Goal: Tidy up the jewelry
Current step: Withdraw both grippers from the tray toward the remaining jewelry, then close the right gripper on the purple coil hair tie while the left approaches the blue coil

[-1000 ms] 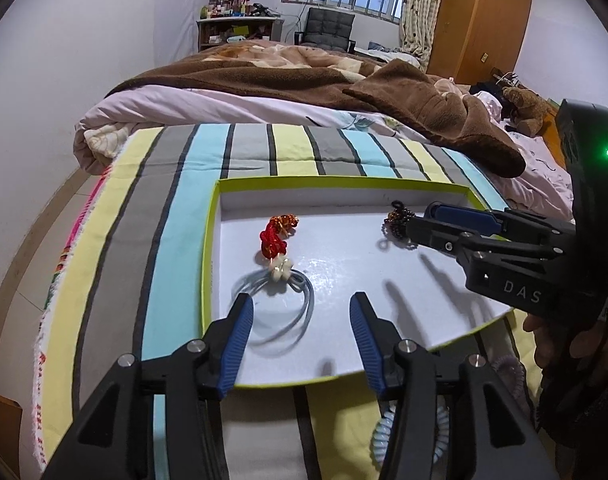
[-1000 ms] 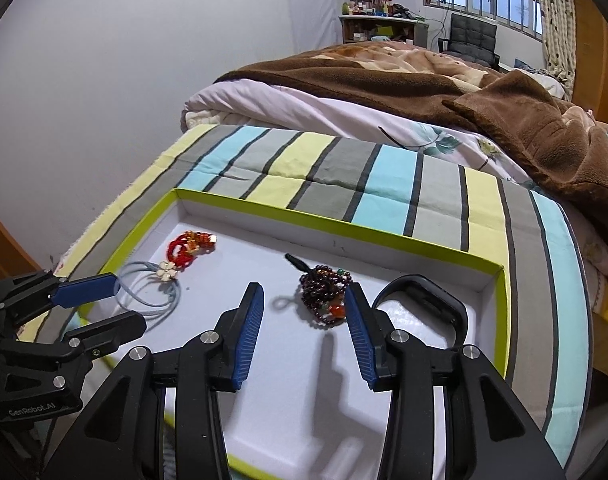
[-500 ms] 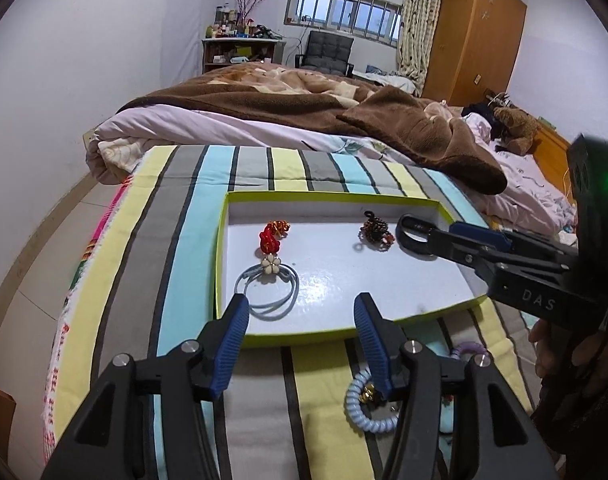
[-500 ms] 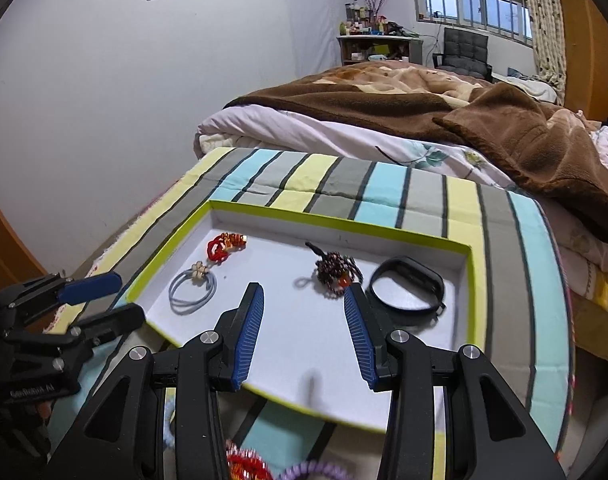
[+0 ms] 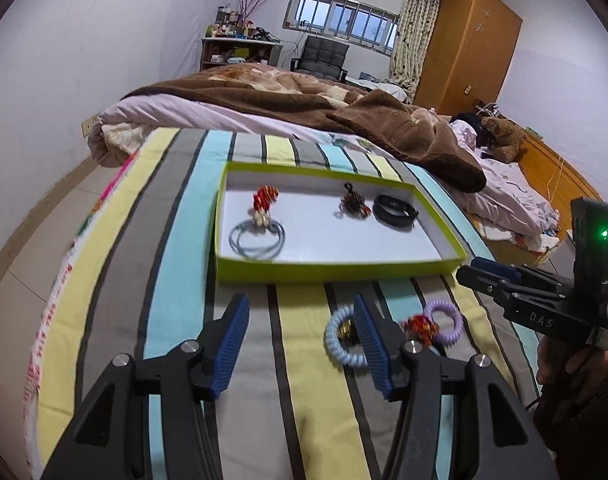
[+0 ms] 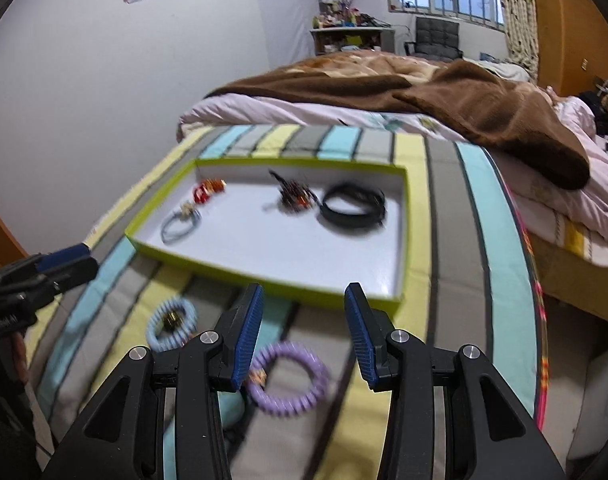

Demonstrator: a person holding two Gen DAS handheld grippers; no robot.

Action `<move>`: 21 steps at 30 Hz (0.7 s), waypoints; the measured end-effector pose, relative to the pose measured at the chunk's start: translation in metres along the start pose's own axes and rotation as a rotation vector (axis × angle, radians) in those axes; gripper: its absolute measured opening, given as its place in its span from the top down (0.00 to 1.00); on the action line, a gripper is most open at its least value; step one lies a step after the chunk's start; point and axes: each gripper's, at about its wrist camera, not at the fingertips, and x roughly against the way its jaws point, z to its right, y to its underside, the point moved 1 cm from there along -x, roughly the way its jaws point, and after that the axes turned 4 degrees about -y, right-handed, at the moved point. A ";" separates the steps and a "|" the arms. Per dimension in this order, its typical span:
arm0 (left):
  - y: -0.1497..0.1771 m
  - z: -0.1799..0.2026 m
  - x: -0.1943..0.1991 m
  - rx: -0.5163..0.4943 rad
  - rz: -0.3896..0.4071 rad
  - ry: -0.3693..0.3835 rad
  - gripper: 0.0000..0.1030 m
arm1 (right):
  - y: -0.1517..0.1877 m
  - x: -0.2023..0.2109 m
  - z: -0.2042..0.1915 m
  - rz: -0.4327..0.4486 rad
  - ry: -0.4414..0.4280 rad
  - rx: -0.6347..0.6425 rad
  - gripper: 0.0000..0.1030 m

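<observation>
A lime-green tray with a white floor lies on the striped blanket. In it are a grey-blue hair tie with red beads, a dark bead bracelet and a black band. In front of the tray lie a light blue spiral tie, a small red bead piece and a purple spiral tie. My left gripper hangs open over the blanket, holding nothing. My right gripper is open above the purple spiral tie, short of the tray.
The striped blanket covers the near end of a bed; a brown blanket is heaped behind the tray. A white wall and floor lie to the left, the bed's drop-off to the right. A hand holds the right gripper.
Both grippers have drawn back from over the tray toward the near side, so the tray looks farther away. The loose spiral ties and red bead piece have come into view.
</observation>
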 end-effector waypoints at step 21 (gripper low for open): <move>0.035 -0.009 -0.010 0.085 -0.077 0.023 0.45 | 0.039 -0.019 0.007 -0.112 0.042 0.008 0.60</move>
